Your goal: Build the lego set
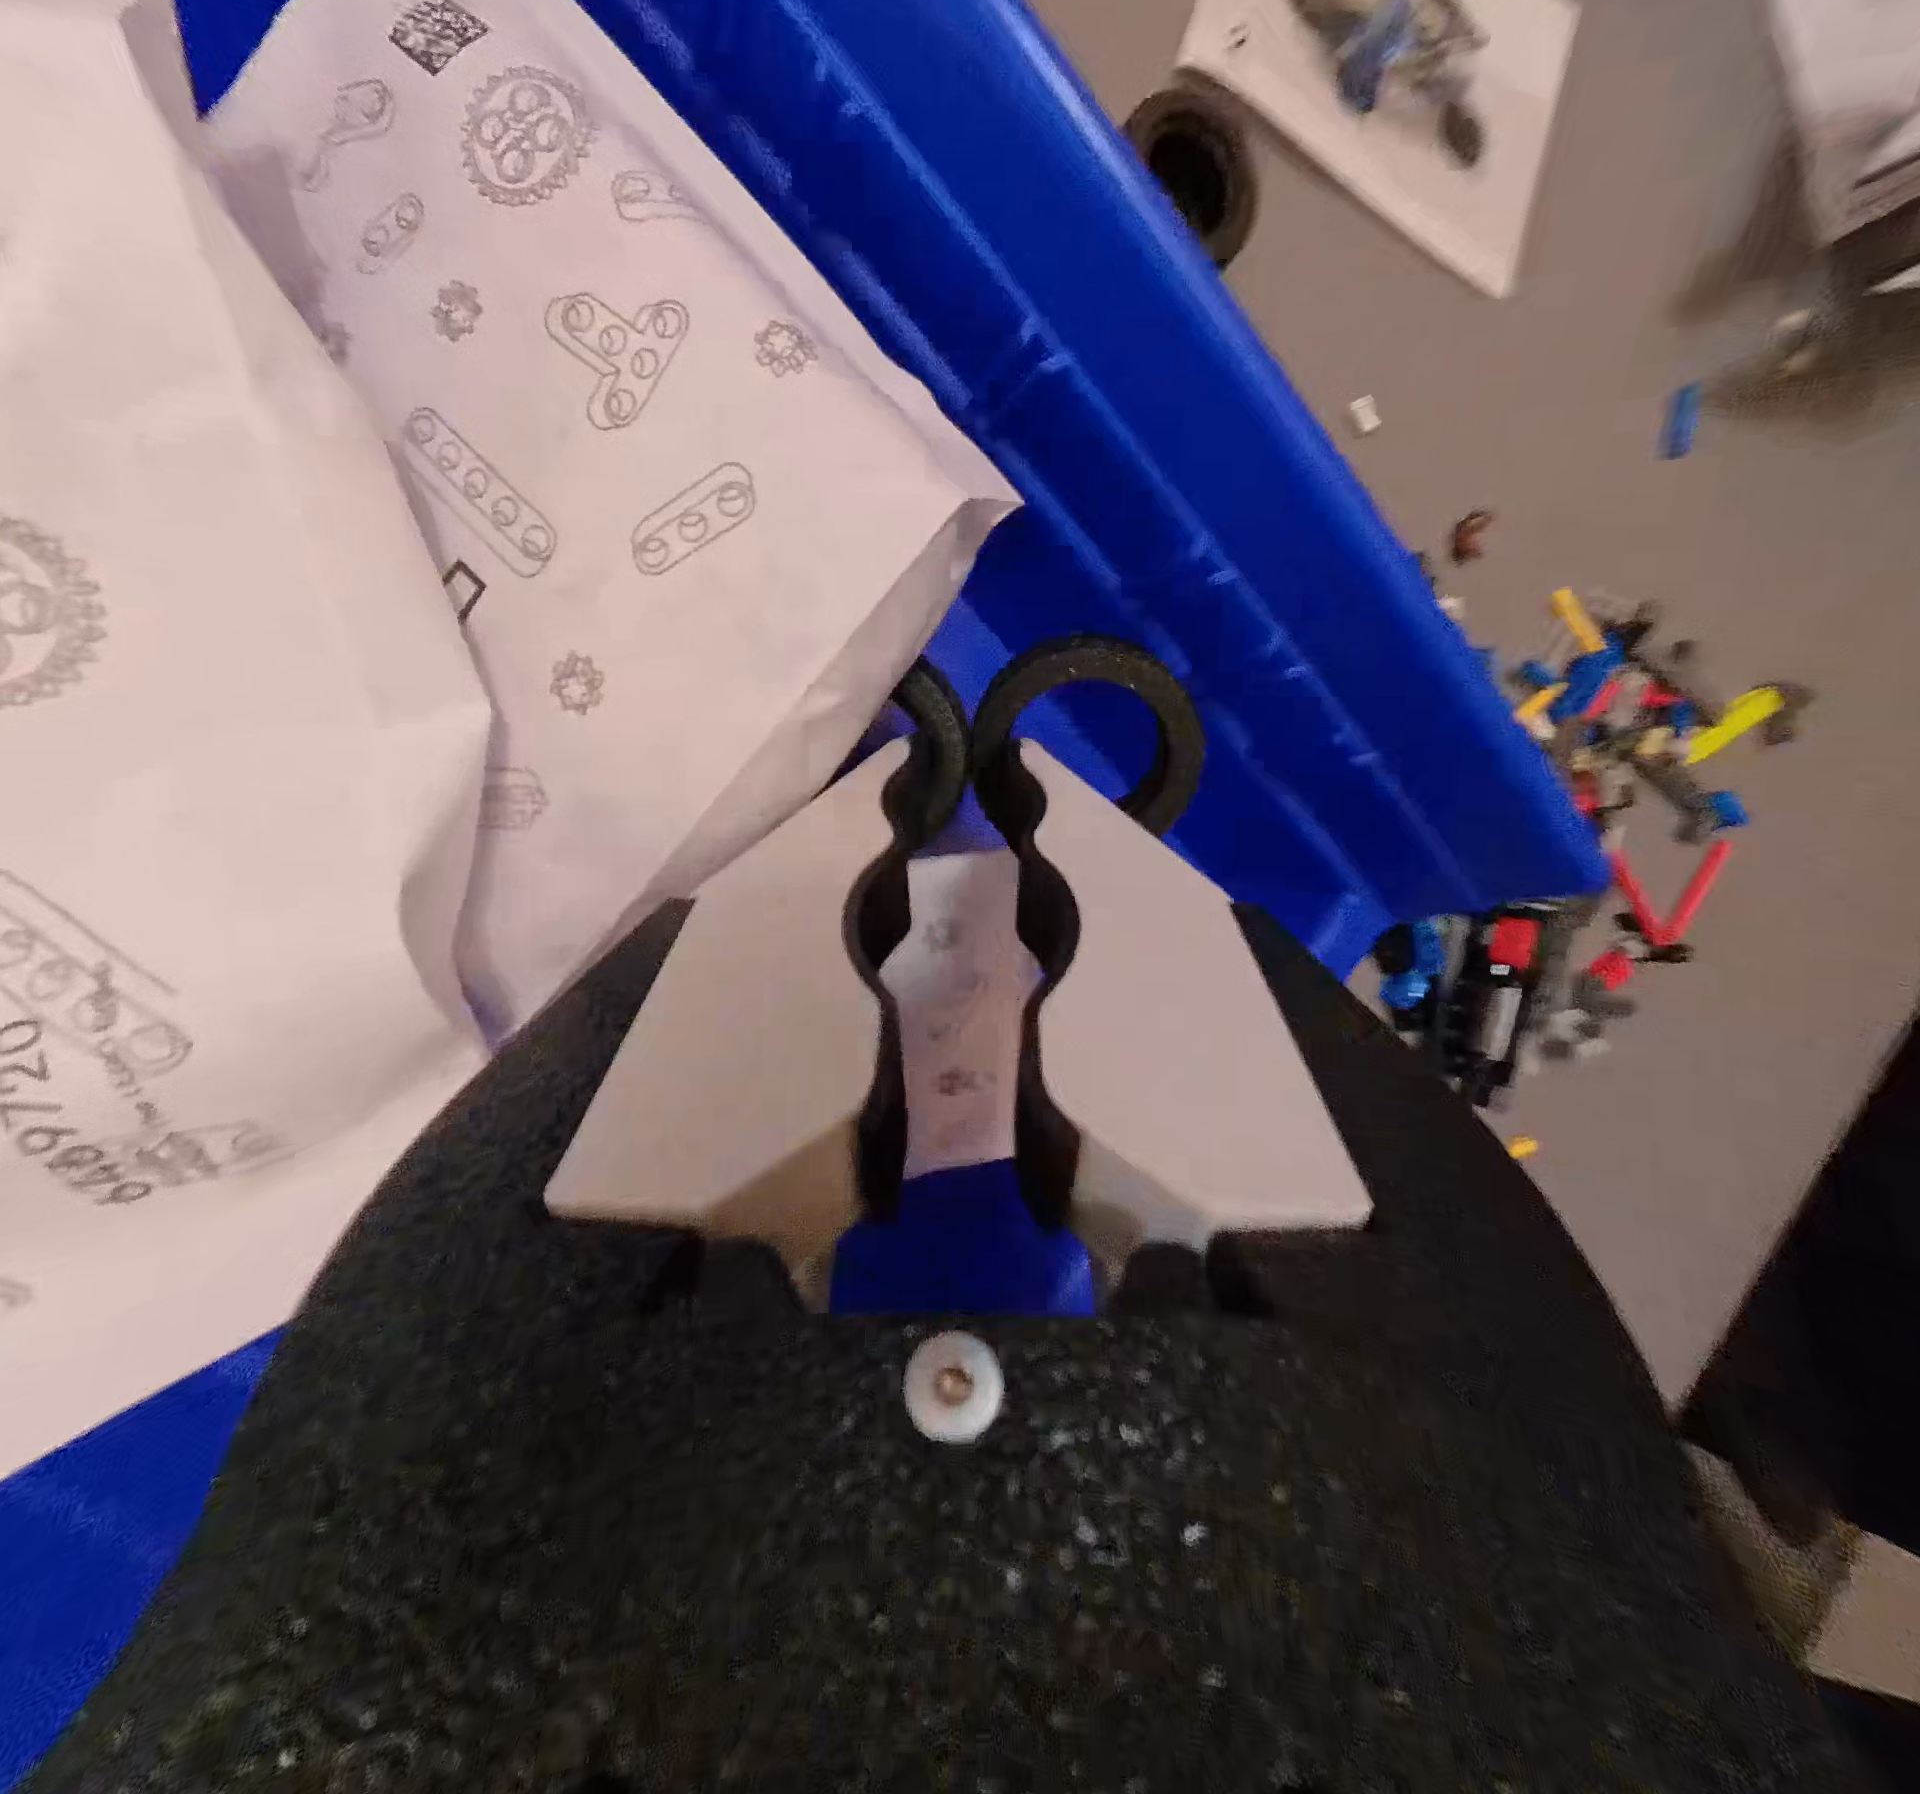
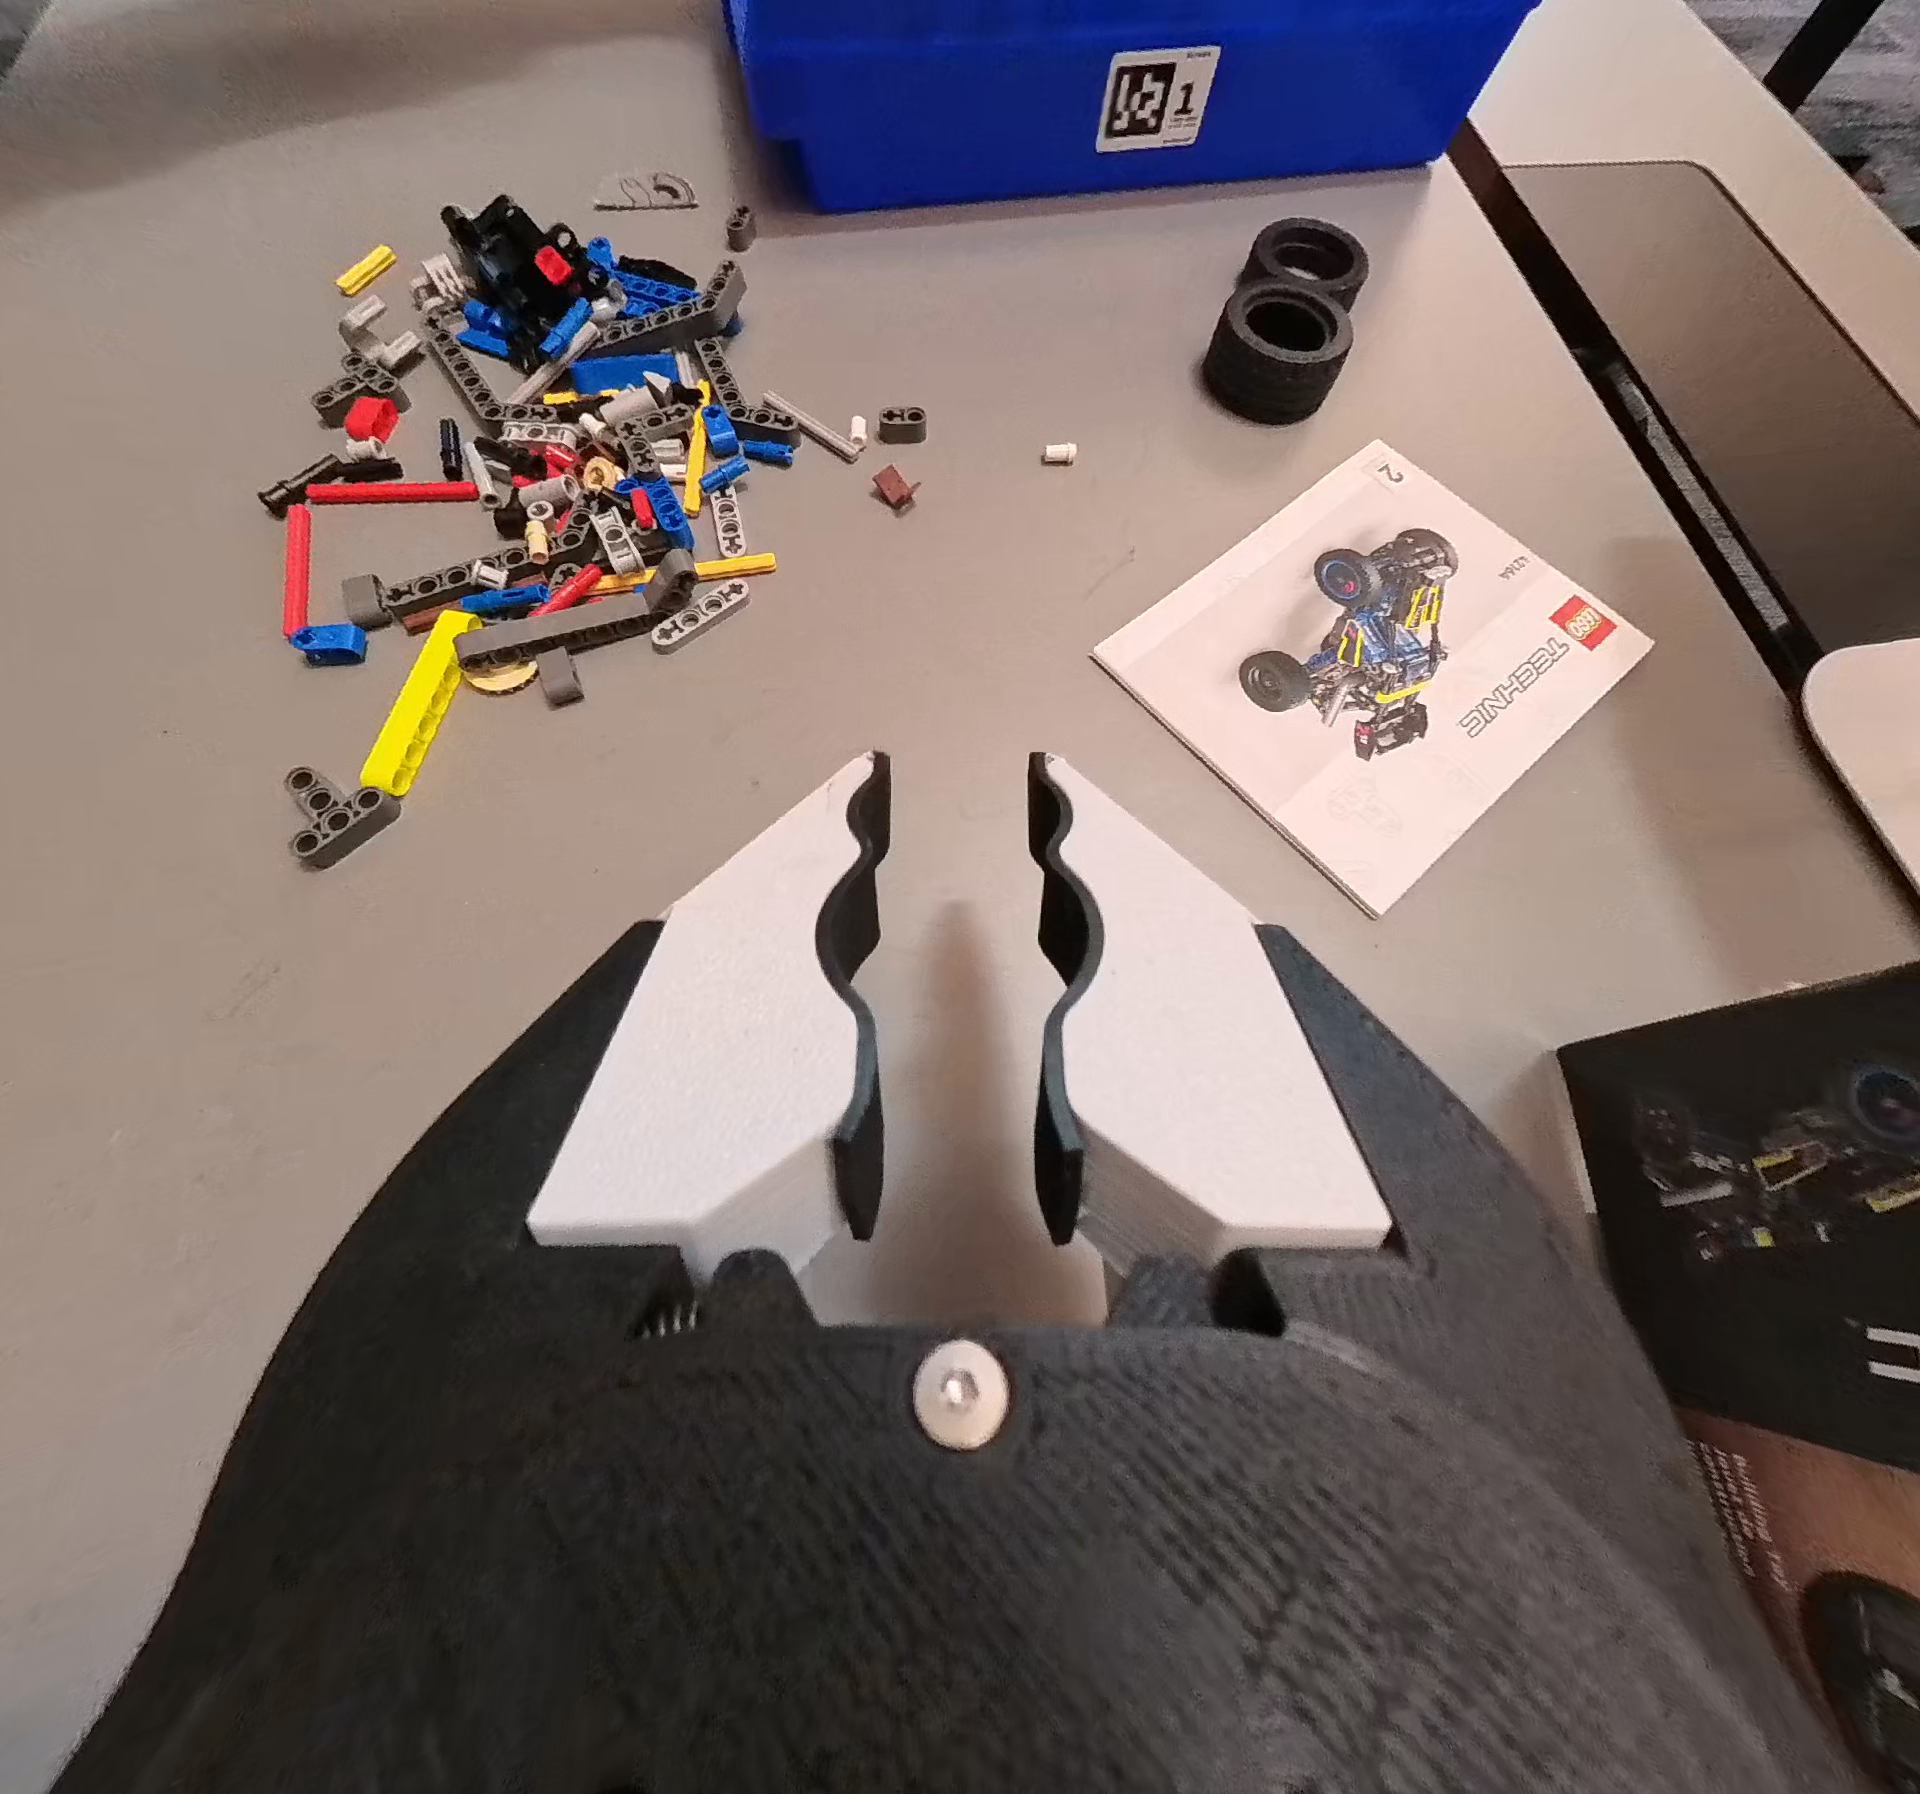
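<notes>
Gripping a black rubber ring [image 1: 1091, 736] over the blue plastic bin [image 1: 1039, 310], the left gripper [image 1: 966, 757] has its jaws pinched shut on it.

A matte grey table [image 2: 935, 622] carries the loose lego pieces [image 2: 540, 456], 2 ribbed black tyres [image 2: 1283, 342] and an instruction booklet [image 2: 1371, 674]; the right gripper [image 2: 958, 768] hovers above, jaws apart and empty. Crumpled white paper bags [image 1: 582, 373] fill the bin, hiding its floor; a dark box [image 2: 1766, 1173] is cut off.
</notes>
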`<state>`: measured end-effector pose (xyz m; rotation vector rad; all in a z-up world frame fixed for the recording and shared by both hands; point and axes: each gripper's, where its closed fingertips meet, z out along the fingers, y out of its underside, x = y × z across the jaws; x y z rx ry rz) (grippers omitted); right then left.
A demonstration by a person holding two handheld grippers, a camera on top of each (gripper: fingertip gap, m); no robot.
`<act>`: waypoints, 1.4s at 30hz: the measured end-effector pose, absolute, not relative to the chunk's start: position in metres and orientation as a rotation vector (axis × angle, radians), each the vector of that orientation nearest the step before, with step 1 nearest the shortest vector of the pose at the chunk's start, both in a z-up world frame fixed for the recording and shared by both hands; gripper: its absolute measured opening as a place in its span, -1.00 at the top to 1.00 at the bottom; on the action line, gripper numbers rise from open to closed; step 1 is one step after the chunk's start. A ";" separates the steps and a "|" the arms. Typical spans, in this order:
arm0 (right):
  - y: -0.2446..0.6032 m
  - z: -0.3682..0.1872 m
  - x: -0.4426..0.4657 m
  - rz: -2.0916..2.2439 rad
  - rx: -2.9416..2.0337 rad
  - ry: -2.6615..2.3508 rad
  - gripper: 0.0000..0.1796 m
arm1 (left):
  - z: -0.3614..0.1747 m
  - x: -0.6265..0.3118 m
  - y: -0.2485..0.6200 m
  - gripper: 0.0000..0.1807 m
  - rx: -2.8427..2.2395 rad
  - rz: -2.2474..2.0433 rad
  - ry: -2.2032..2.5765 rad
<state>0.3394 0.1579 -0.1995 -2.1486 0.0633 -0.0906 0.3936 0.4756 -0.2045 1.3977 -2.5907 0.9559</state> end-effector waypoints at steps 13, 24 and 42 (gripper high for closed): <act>0.152 -0.185 0.344 -0.102 -2.090 0.087 0.73 | -0.085 0.361 0.429 0.95 1.130 1.548 -2.182; 0.152 -0.178 0.342 -0.098 -2.065 0.080 0.73 | -0.163 0.407 0.335 0.97 1.418 0.681 -2.955; 0.118 -0.187 0.372 -0.130 -2.090 0.302 0.74 | -0.235 0.412 0.343 0.27 1.793 0.217 -2.753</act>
